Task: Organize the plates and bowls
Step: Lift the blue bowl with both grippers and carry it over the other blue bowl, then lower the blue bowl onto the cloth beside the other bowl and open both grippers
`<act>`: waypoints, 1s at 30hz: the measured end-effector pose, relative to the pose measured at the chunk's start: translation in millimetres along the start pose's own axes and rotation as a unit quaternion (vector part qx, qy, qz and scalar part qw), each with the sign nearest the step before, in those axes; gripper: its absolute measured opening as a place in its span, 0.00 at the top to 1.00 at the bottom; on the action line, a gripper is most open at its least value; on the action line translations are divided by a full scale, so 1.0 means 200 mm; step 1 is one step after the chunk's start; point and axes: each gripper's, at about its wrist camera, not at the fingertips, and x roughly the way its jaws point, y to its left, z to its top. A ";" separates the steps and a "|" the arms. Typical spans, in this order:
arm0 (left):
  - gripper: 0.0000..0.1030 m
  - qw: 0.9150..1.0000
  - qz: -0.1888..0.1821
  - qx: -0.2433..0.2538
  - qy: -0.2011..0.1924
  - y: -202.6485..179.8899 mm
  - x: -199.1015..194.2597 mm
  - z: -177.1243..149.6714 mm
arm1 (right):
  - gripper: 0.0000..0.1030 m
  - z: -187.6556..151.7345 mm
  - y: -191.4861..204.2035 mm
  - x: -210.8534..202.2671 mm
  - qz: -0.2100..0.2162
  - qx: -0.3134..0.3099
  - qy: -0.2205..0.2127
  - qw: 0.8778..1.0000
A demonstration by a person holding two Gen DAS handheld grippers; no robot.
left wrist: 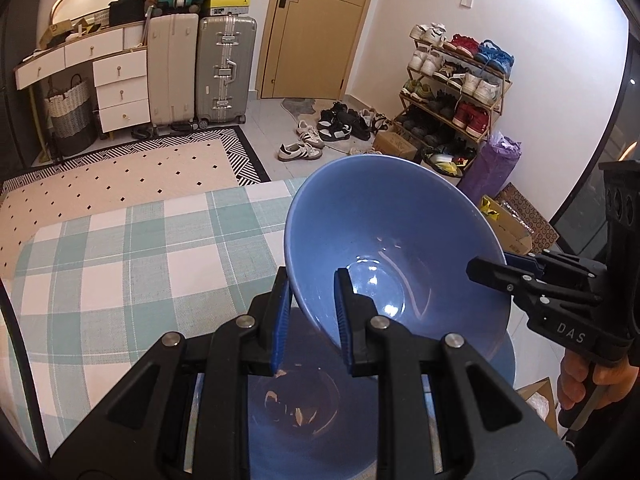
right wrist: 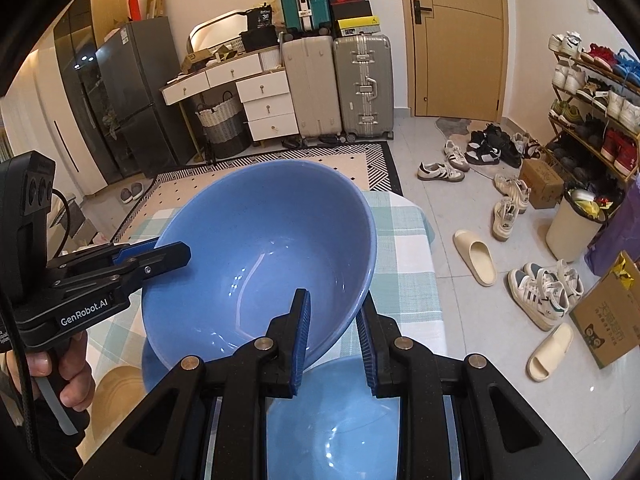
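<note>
Left claw clamped on the near rim of a blue bowl; right claw pinching the opposite rim. Bowl tilted, held above a second blue bowl on the checked surface. Beyond: patterned rug, suitcases, shoe rack, scattered shoes.

Bowl above second bowl

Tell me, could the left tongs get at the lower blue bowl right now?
Probably not: the left tongs are shut on the upper blue bowl, which hangs tilted over the lower blue bowl.
</note>
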 end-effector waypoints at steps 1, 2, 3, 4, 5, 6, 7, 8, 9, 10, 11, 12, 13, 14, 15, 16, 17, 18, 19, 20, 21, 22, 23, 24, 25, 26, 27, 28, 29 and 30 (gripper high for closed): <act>0.83 1.000 0.001 -0.001 -0.002 0.00 -0.02 -0.01 | 0.77 0.00 0.02 -0.01 0.002 -0.001 -0.001 1.000; 0.83 1.000 0.002 -0.003 -0.006 0.01 -0.06 -0.02 | 0.77 -0.01 0.03 -0.02 0.005 -0.003 -0.001 1.000; 0.83 1.000 0.003 -0.004 -0.008 0.01 -0.09 -0.03 | 0.77 -0.01 0.05 -0.02 0.007 -0.004 -0.001 1.000; 0.83 1.000 0.005 -0.004 -0.011 0.01 -0.11 -0.04 | 0.77 -0.01 0.07 -0.03 0.009 -0.006 -0.002 1.000; 0.83 1.000 0.007 -0.005 -0.014 0.02 -0.14 -0.06 | 0.77 -0.01 0.09 -0.03 0.012 -0.008 -0.002 1.000; 0.83 1.000 0.010 -0.005 -0.016 0.02 -0.17 -0.08 | 0.77 -0.02 0.10 -0.04 0.014 -0.010 -0.002 1.000; 0.83 1.000 0.014 -0.005 -0.017 0.03 -0.19 -0.09 | 0.77 -0.02 0.12 -0.04 0.017 -0.012 -0.002 1.000; 0.83 1.000 0.017 -0.006 -0.019 0.03 -0.22 -0.11 | 0.77 -0.03 0.13 -0.04 0.019 -0.014 -0.001 1.000; 0.83 1.000 0.020 -0.009 -0.021 0.04 -0.24 -0.13 | 0.77 -0.03 0.15 -0.04 0.022 -0.016 0.000 1.000; 0.83 0.999 0.022 -0.011 -0.021 0.05 -0.26 -0.14 | 0.77 -0.03 0.17 -0.03 0.024 -0.018 0.002 1.000; 0.83 0.999 0.024 -0.014 -0.021 0.06 -0.28 -0.16 | 0.77 -0.04 0.19 -0.03 0.025 -0.021 0.003 0.999; 0.83 0.999 0.025 -0.016 -0.021 0.08 -0.29 -0.18 | 0.77 -0.05 0.21 -0.03 0.028 -0.023 0.004 0.999; 0.83 0.999 0.027 -0.019 -0.021 0.09 -0.31 -0.20 | 0.77 -0.05 0.23 -0.02 0.030 -0.025 0.006 0.999; 0.83 0.999 0.028 -0.022 -0.020 0.10 -0.31 -0.21 | 0.77 -0.06 0.24 -0.02 0.031 -0.027 0.007 0.999; 0.83 0.999 0.028 -0.025 -0.020 0.11 -0.33 -0.23 | 0.77 -0.07 0.27 -0.01 0.034 -0.029 0.009 0.999; 0.83 0.999 0.029 -0.027 -0.019 0.12 -0.33 -0.25 | 0.77 -0.08 0.27 -0.01 0.035 -0.031 0.011 0.999; 0.83 0.999 0.030 -0.030 -0.018 0.13 -0.33 -0.26 | 0.77 -0.08 0.28 0.00 0.037 -0.032 0.013 0.999; 0.83 0.999 0.031 -0.032 -0.017 0.14 -0.35 -0.28 | 0.77 -0.09 0.30 0.01 0.039 -0.035 0.016 0.999; 0.83 0.999 0.032 -0.034 -0.015 0.15 -0.34 -0.29 | 0.77 -0.10 0.31 0.02 0.039 -0.036 0.019 0.998; 0.83 0.999 0.034 -0.035 -0.013 0.16 -0.35 -0.31 | 0.77 -0.11 0.32 0.03 0.040 -0.038 0.022 0.998; 0.83 0.999 0.035 -0.035 -0.012 0.17 -0.33 -0.32 | 0.77 -0.11 0.34 0.04 0.040 -0.039 0.024 0.998; 0.83 0.999 0.037 -0.035 -0.010 0.18 -0.33 -0.33 | 0.77 -0.12 0.35 0.05 0.040 -0.041 0.027 0.998; 0.83 0.999 0.038 -0.037 -0.008 0.18 -0.33 -0.35 | 0.77 -0.12 0.35 0.06 0.040 -0.043 0.029 0.998; 0.83 0.999 0.039 -0.037 -0.006 0.19 -0.32 -0.36 | 0.77 -0.13 0.37 0.07 0.041 -0.044 0.031 0.998; 0.83 0.998 0.039 -0.038 -0.004 0.20 -0.31 -0.37 | 0.77 -0.14 0.37 0.08 0.042 -0.045 0.034 0.998; 0.83 0.998 0.040 -0.040 -0.002 0.21 -0.29 -0.38 | 0.77 -0.14 0.37 0.09 0.042 -0.045 0.035 0.997; 0.83 0.998 0.040 -0.041 -0.001 0.22 -0.29 -0.39 | 0.77 -0.15 0.37 0.10 0.043 -0.046 0.038 0.997; 0.83 0.998 0.041 -0.042 0.001 0.22 -0.29 -0.40 | 0.77 -0.16 0.37 0.10 0.043 -0.047 0.040 0.997; 0.83 0.998 0.042 -0.043 0.002 0.23 -0.28 -0.41 | 0.77 -0.16 0.38 0.11 0.044 -0.048 0.042 0.997; 0.83 0.998 0.042 -0.043 0.004 0.23 -0.28 -0.43 | 0.77 -0.17 0.37 0.12 0.044 -0.048 0.044 0.997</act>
